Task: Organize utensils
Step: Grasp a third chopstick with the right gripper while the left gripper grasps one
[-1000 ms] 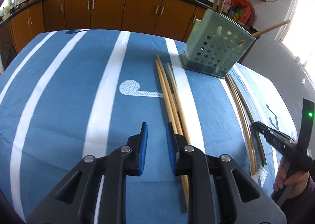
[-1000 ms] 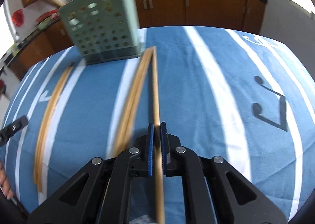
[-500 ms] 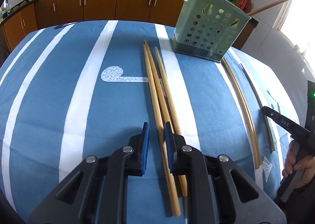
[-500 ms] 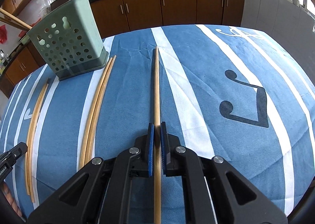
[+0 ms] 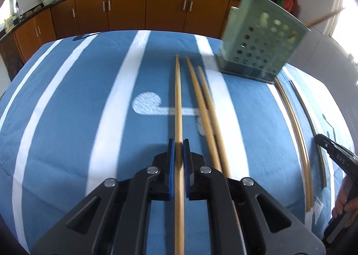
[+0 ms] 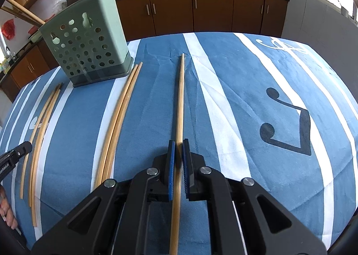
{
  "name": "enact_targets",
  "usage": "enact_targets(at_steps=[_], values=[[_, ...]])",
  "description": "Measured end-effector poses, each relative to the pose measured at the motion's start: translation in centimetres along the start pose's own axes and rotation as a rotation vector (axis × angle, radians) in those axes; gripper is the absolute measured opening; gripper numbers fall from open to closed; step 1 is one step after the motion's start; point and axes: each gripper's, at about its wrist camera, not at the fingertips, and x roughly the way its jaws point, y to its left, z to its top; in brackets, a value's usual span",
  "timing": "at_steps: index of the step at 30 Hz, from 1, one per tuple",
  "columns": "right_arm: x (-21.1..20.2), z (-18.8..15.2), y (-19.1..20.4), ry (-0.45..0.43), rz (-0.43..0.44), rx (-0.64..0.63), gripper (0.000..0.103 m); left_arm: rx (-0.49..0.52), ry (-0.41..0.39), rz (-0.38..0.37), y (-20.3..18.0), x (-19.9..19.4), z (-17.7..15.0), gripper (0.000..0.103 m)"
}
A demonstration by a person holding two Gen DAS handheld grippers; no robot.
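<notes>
My left gripper [image 5: 178, 143] is shut on a long bamboo chopstick [image 5: 178, 98] that points away toward the far table edge. Two more chopsticks [image 5: 207, 107] lie just right of it on the blue striped cloth. My right gripper [image 6: 178, 143] is shut on another bamboo chopstick [image 6: 180, 96], also pointing forward. The pale green perforated utensil holder [image 5: 259, 42] stands at the far right in the left wrist view and at the far left in the right wrist view [image 6: 87, 46], with chopsticks sticking out of its top.
A pair of chopsticks [image 6: 118, 120] lies left of my right gripper, and several more [image 6: 40, 125] lie further left by the other gripper's tip [image 6: 15, 154]. Wooden kitchen cabinets [image 5: 134, 11] run behind the table. The cloth's edge drops off at the right [image 5: 317, 205].
My left gripper has moved onto the leftmost chopstick, closed on it and drawn it apart from the other two. My right gripper keeps its chopstick and has swung it clear of the pair.
</notes>
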Motion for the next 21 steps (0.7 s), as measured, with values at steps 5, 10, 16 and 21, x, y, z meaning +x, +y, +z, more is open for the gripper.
enact_targets(at_steps=[5, 10, 16, 21], values=[[0.5, 0.5, 0.0, -0.014, 0.003, 0.008, 0.007, -0.03, -0.005, 0.01, 2.1, 0.7, 1.5, 0.009], [0.5, 0.3, 0.2, -0.034, -0.006, -0.009, 0.008, -0.005, -0.044, 0.007, 2.2, 0.6, 1.0, 0.01], [0.5, 0.4, -0.1, -0.033, 0.009, 0.003, 0.008, -0.026, -0.045, -0.016, 2.5, 0.6, 1.0, 0.01], [0.5, 0.4, -0.2, -0.032, 0.016, 0.009, 0.008, -0.027, -0.045, -0.018, 2.6, 0.6, 1.0, 0.01]])
